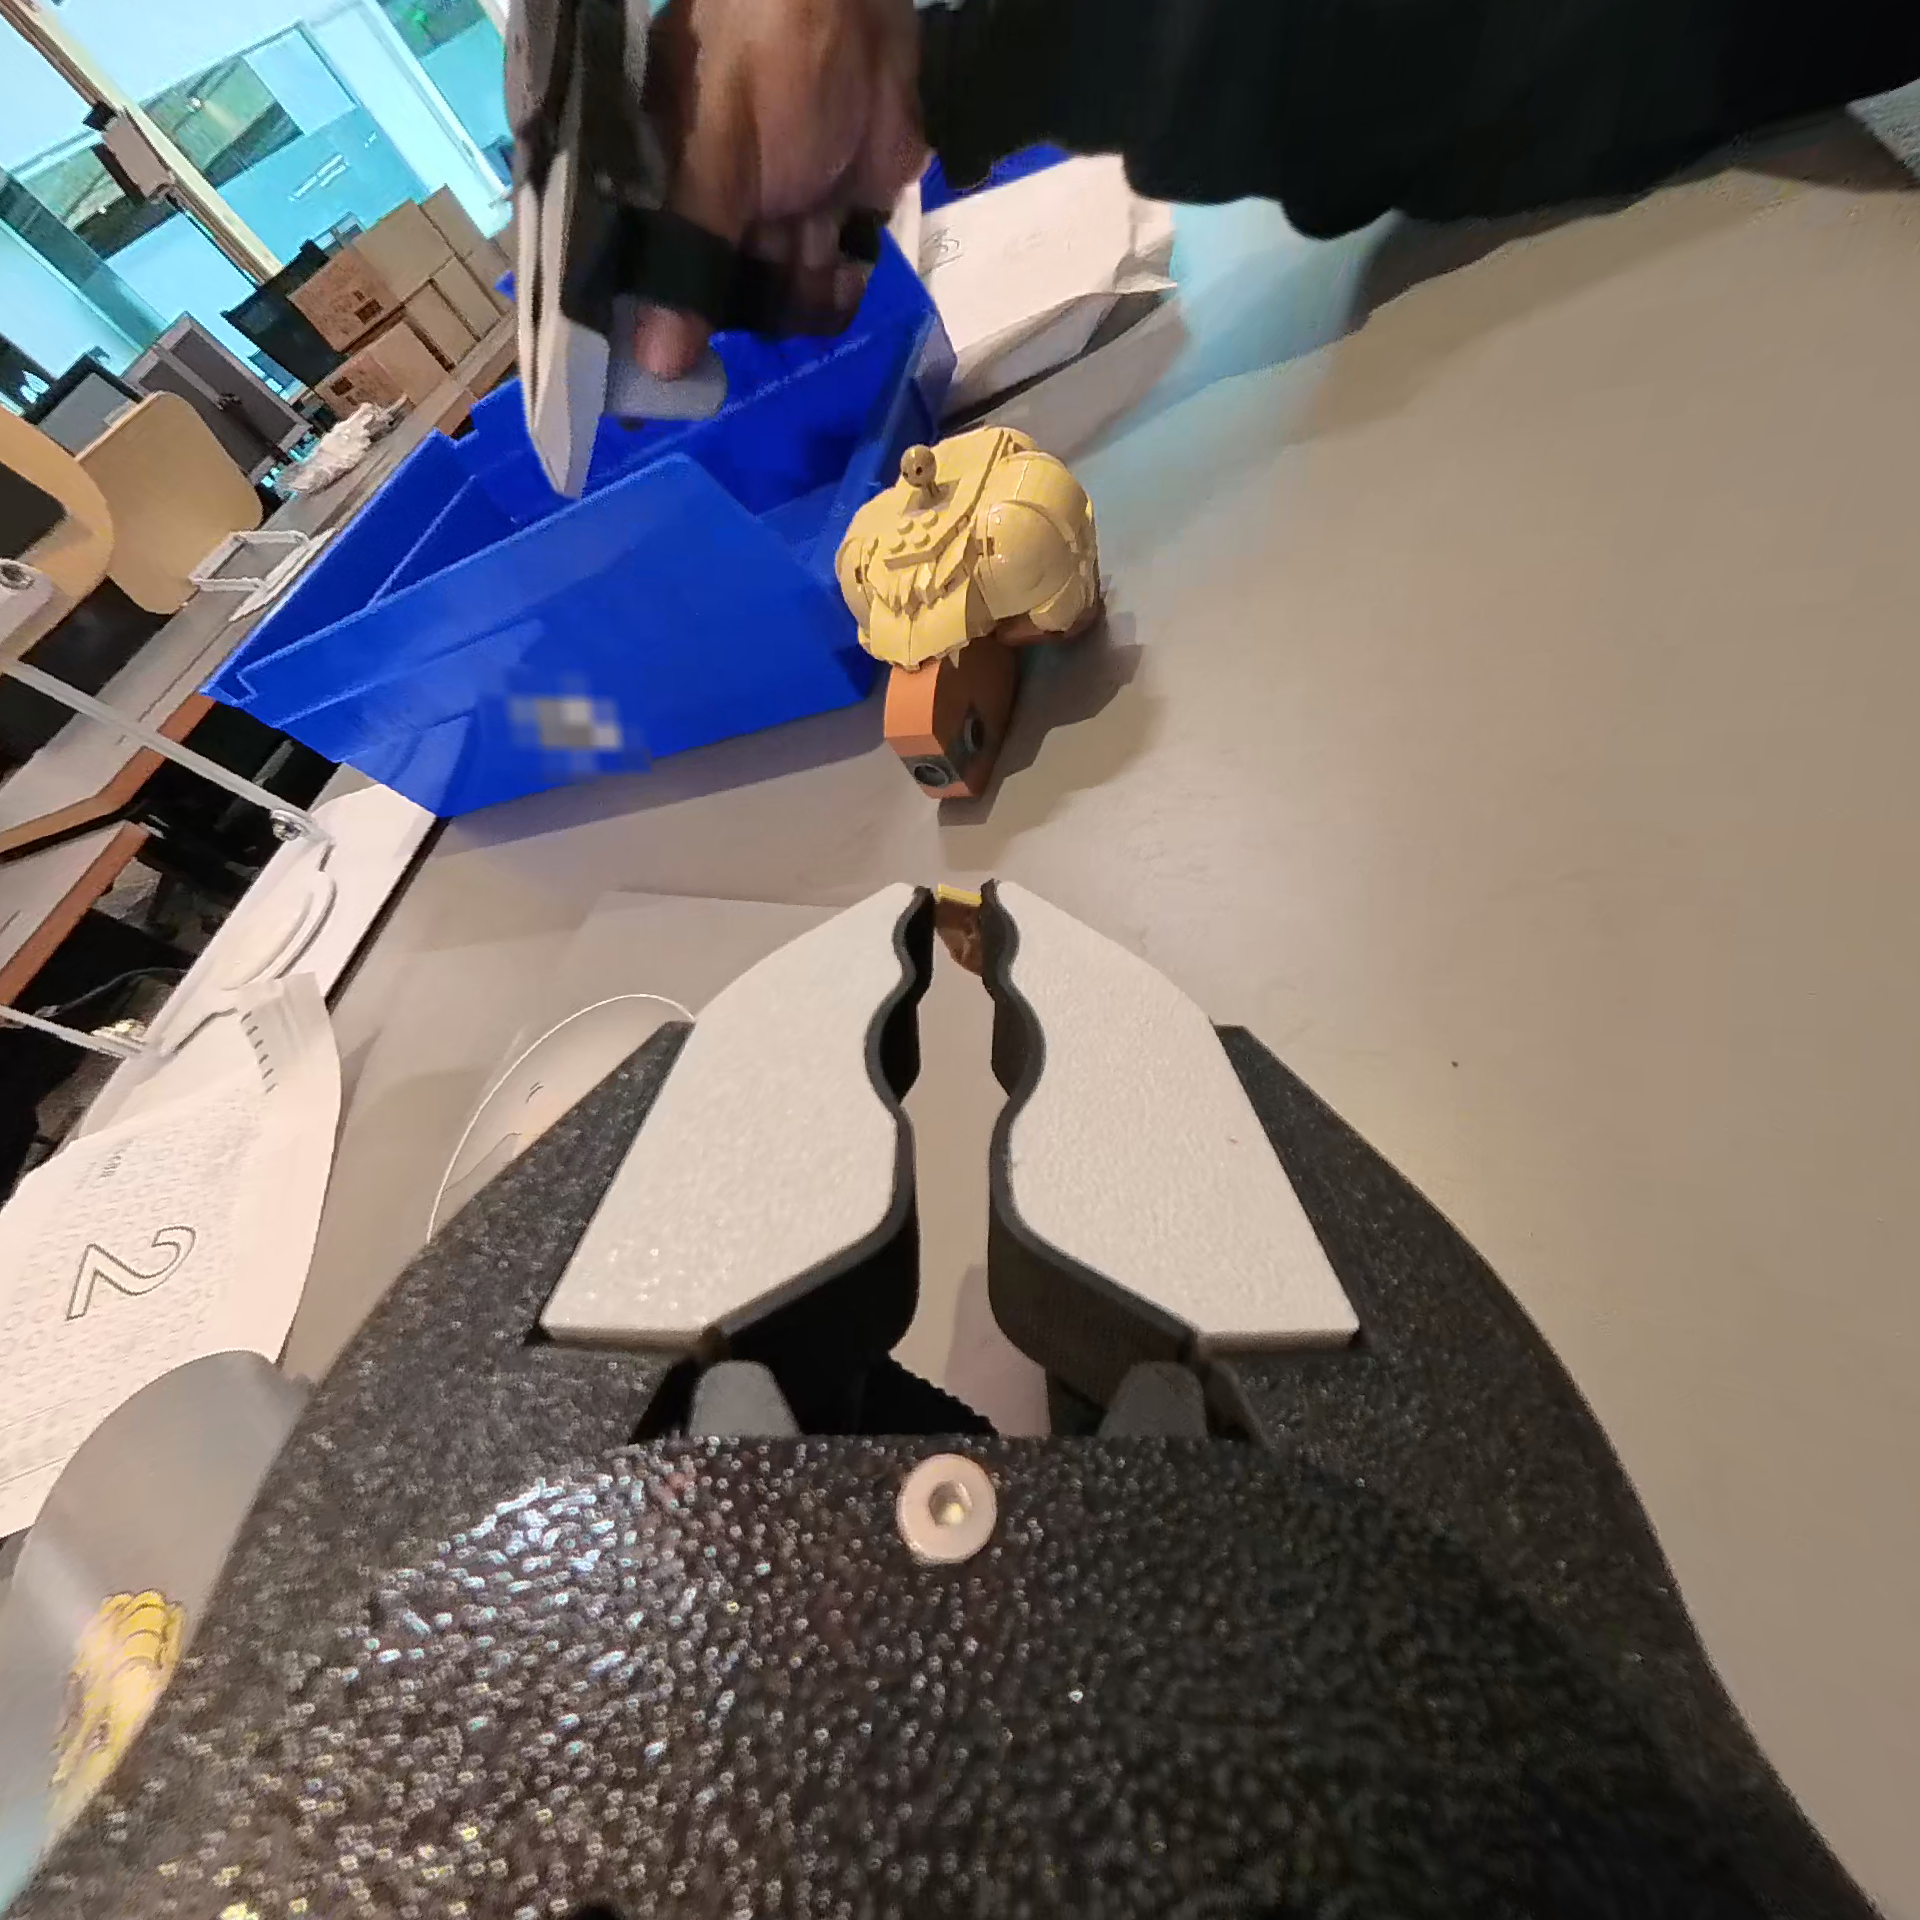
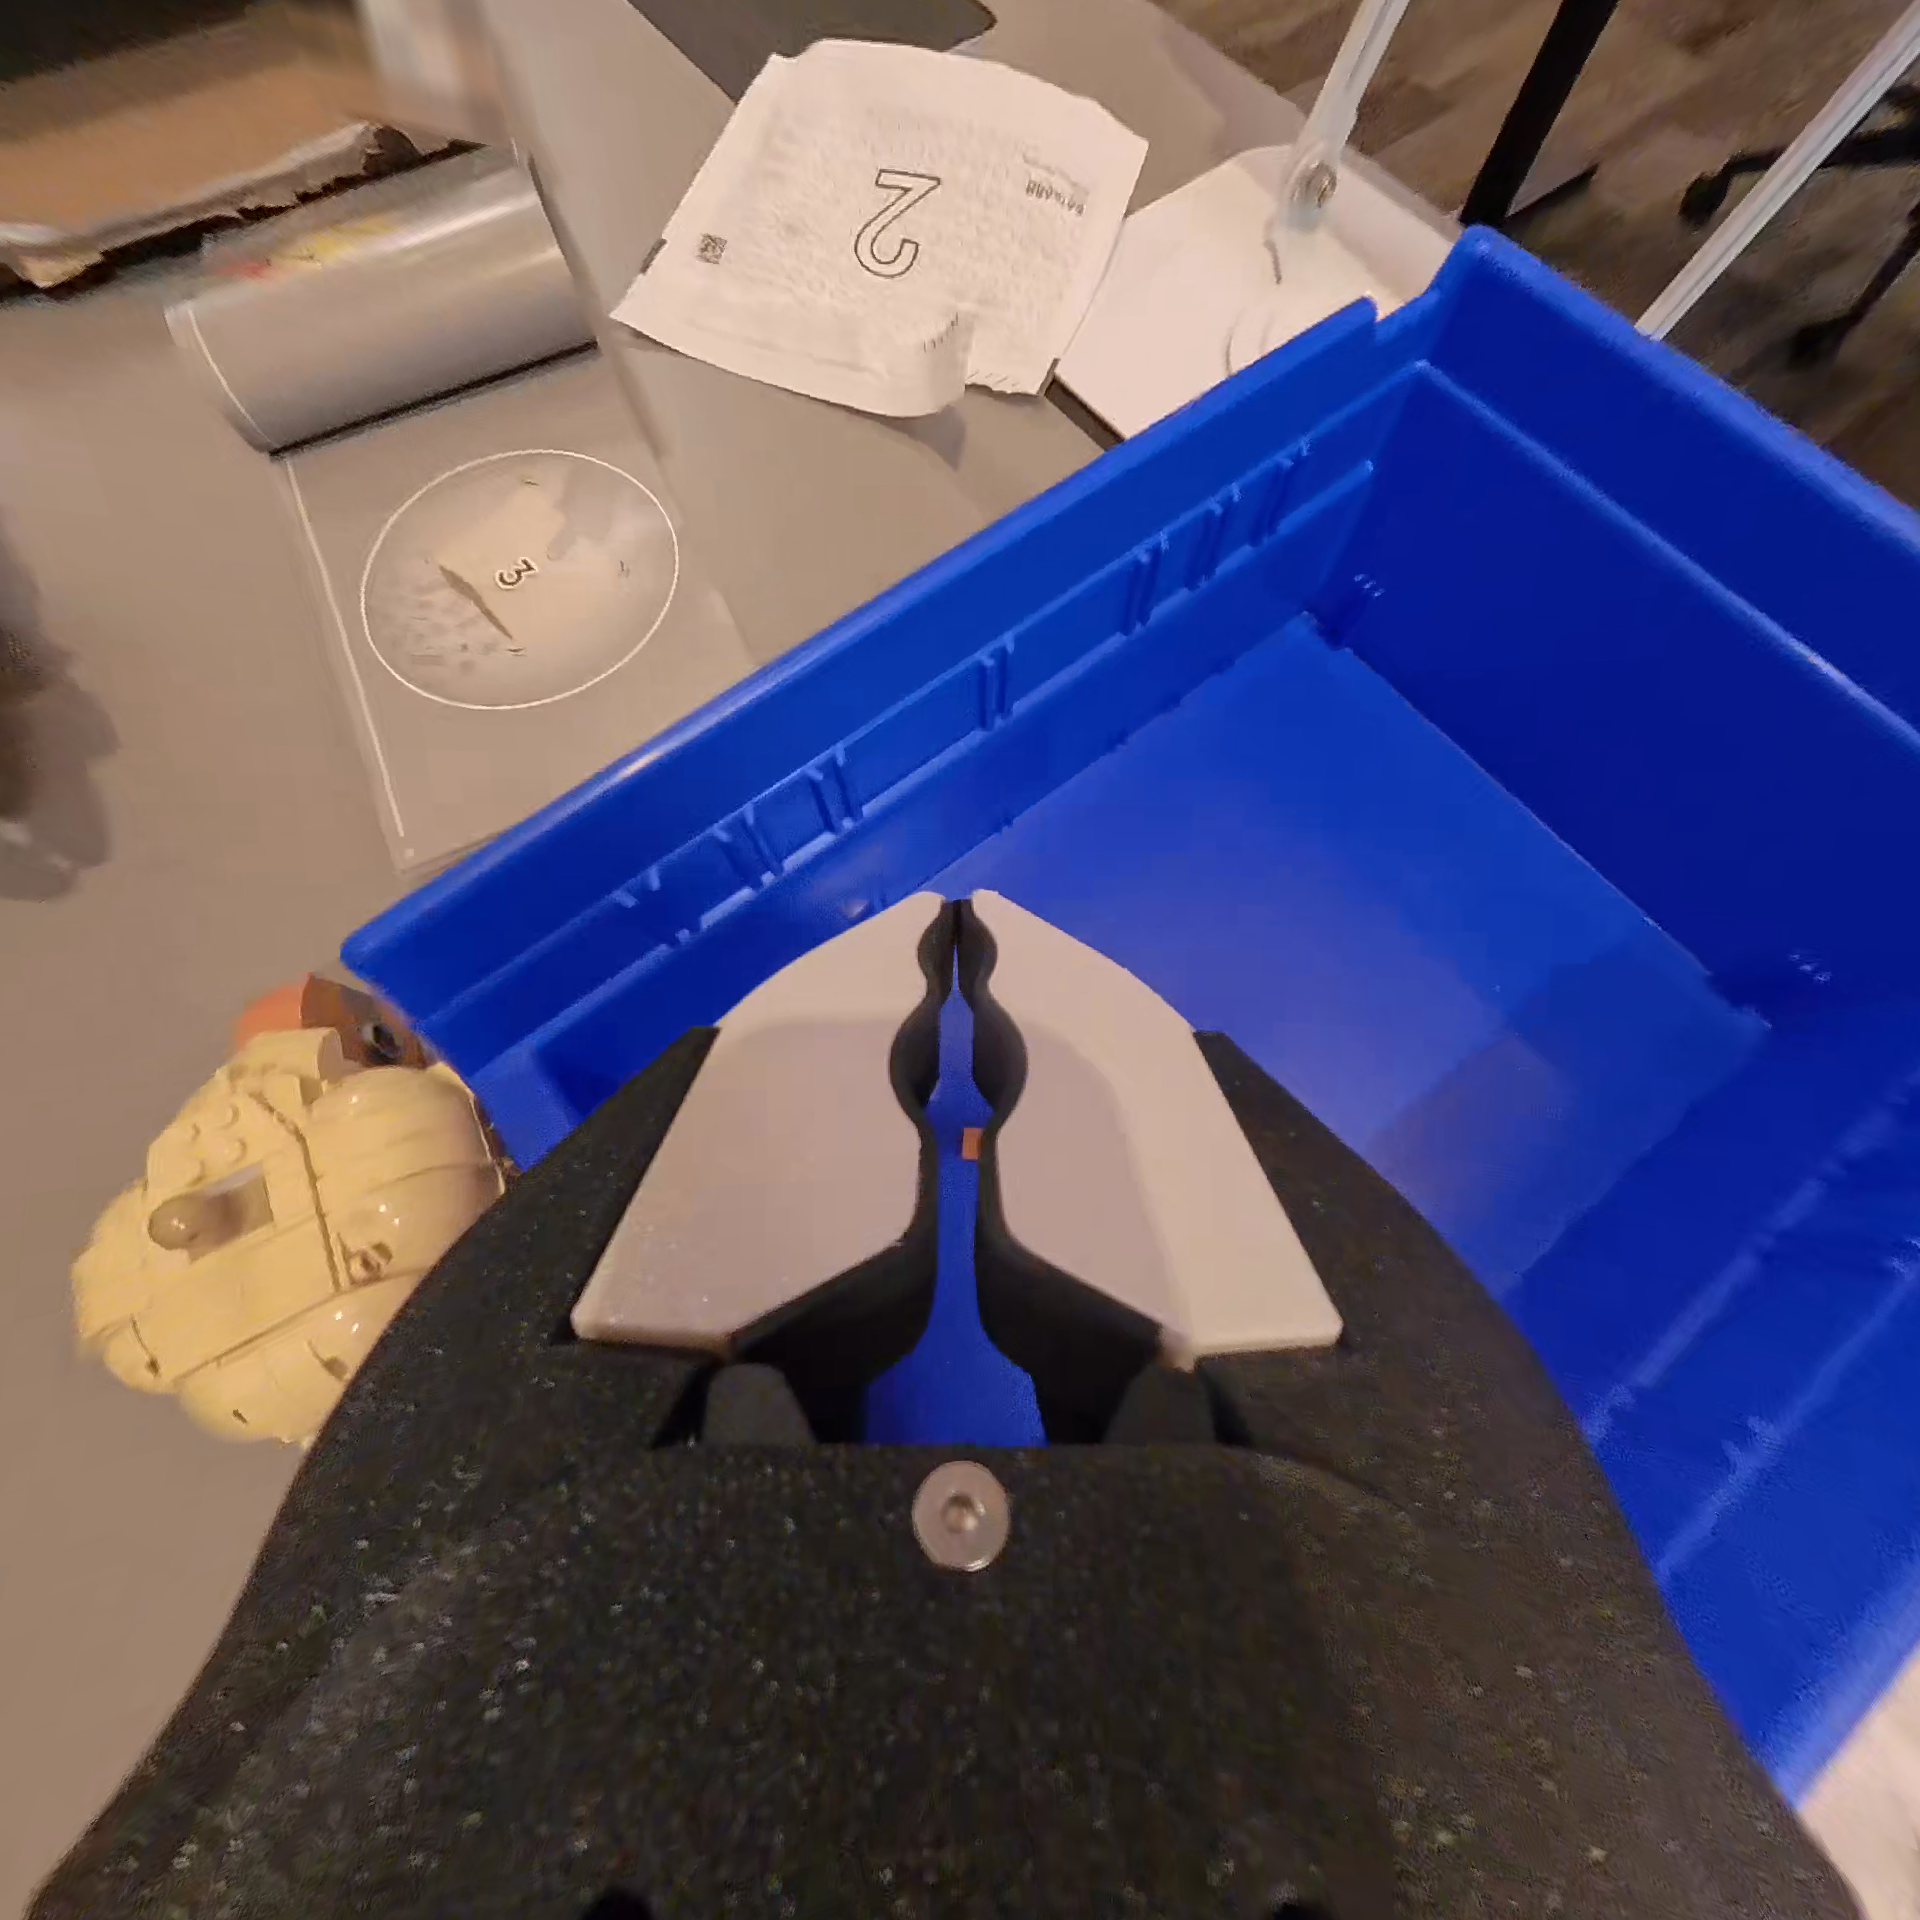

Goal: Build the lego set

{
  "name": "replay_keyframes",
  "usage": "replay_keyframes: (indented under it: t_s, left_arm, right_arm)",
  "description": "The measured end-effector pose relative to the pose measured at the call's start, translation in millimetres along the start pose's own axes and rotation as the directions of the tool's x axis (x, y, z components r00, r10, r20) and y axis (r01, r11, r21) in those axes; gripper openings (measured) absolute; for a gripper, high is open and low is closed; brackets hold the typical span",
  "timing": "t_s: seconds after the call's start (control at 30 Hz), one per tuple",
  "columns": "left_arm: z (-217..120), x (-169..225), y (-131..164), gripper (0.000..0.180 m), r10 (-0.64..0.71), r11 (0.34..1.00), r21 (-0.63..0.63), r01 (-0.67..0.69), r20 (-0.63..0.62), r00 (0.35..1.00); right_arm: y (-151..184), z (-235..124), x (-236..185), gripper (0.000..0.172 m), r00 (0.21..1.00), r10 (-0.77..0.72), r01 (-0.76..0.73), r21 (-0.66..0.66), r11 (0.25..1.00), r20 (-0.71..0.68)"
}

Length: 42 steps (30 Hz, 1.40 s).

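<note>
My left gripper (image 1: pixel 958 906) is shut on a small lego piece (image 1: pixel 960 935), yellow on top and brown below, pinched at the very fingertips just above the grey table (image 1: pixel 1455 831). A tan lego model (image 1: pixel 971 545) with an orange-brown part (image 1: pixel 940 727) lies ahead of it beside a blue bin (image 1: pixel 582 623). My right gripper (image 2: pixel 957 912) is shut with its tips touching and nothing visible between them, above the inside of the blue bin (image 2: pixel 1455 831). A tiny orange piece (image 2: pixel 970 1142) lies on the bin floor below. The tan model (image 2: pixel 260 1226) sits left of the bin. The right gripper (image 1: pixel 566 416) also shows in the left wrist view, in a hand.
A white paper bag (image 2: pixel 883 229) and an open instruction booklet (image 2: pixel 499 582) lie on the table beyond the bin. More white bags (image 1: pixel 1029 270) lie behind the bin. Cardboard boxes (image 1: pixel 384 301) and chairs (image 1: pixel 156 499) stand off the table's left edge. One gripper's finger ends stand about 25 centimetres off the other's.
</note>
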State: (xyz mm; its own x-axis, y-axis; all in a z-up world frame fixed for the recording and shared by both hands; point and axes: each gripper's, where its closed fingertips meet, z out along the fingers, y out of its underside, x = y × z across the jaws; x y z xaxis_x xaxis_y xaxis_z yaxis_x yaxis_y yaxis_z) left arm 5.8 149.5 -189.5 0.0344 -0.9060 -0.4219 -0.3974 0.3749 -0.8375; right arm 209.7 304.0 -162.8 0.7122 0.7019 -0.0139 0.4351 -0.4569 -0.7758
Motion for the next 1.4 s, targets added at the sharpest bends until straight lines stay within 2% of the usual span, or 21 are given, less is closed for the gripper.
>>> replay_keyframes:
  t_s: [0.13, 0.23, 0.37, 0.6, 0.8, 0.9, 1.2, 1.3, 1.4]
  left_arm:
    - [2, 5, -2, 0.008, -0.007, 1.0, 0.009, 0.008, -0.02, 1.0]
    - [5, 8, -1, 0.008, -0.01, 1.0, 0.007, 0.01, -0.033, 0.999]
    - [6, 9, 0, 0.008, 0.011, 1.0, -0.007, -0.011, -0.024, 1.0]
    - [5, 5, 1, 0.008, -0.016, 1.0, 0.004, 0.016, -0.026, 1.0]
    - [8, 11, 5, 0.008, 0.002, 1.0, -0.021, -0.003, -0.049, 0.999]
    - [7, 10, 4, 0.008, 0.003, 1.0, -0.016, -0.003, -0.042, 0.999]
    - [2, 0, 8, 0.008, -0.001, 1.0, -0.017, 0.001, -0.009, 1.0]
    - [0, -2, 7, 0.008, 0.001, 1.0, -0.013, -0.001, 0.002, 1.0]
    - [-1, -2, 6, 0.008, 0.006, 1.0, -0.019, -0.005, 0.008, 1.0]
  right_arm:
    - [9, 6, 13, 0.0, 0.995, -0.037, 0.032, -0.053, 0.998, -0.091]
    - [18, 29, 27, 0.005, 0.994, 0.031, -0.046, -0.142, 0.989, -0.108]
    - [39, 50, 45, 0.012, 0.977, 0.089, -0.139, -0.257, 0.956, -0.195]
    - [52, 53, 52, 0.015, 0.968, 0.168, -0.214, -0.258, 0.942, -0.187]
    - [60, 62, 47, 0.017, 0.974, 0.157, -0.2, -0.291, 0.936, -0.166]
    - [62, 63, 48, 0.011, 0.974, 0.135, -0.185, -0.299, 0.936, -0.181]
    - [63, 61, 46, 0.009, 0.973, 0.133, -0.184, -0.286, 0.941, -0.189]
    - [56, 54, 42, 0.009, 0.975, 0.146, -0.186, -0.256, 0.948, -0.167]
    - [33, 34, 25, 0.009, 0.982, 0.146, -0.168, -0.186, 0.968, -0.124]
